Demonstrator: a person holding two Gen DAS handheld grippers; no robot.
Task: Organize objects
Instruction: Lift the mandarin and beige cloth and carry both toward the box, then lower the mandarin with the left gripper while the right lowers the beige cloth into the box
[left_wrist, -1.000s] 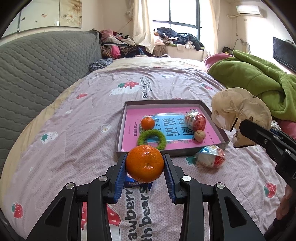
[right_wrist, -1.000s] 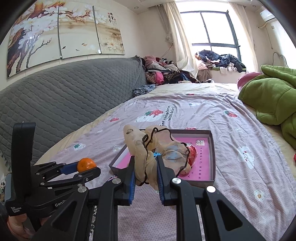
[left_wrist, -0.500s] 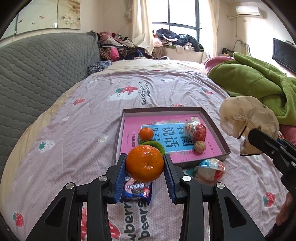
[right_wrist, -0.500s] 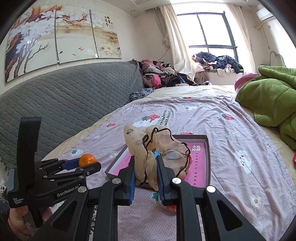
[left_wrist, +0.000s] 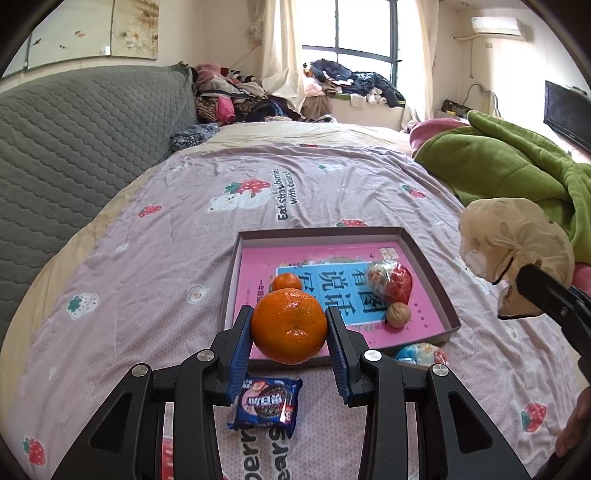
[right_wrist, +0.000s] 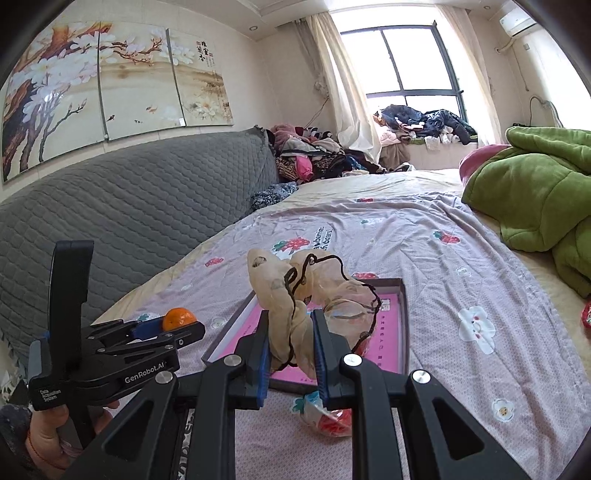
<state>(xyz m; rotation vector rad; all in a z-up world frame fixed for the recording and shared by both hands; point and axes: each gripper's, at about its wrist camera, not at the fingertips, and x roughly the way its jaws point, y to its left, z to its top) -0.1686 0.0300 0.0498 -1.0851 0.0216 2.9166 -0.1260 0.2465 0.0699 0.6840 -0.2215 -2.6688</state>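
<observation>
Carrying step. My left gripper clamps mandarin, just before near edge of pink tray. My right gripper clenched on beige mesh pouch, also near tray. Next: bring mandarin over tray, lower, release beside small mandarin.

The black plastic left claw has blue ribbed pads and silver screws (white "GenRobot.AI" lettering on its side); the matching black right claw looks identical.
</observation>
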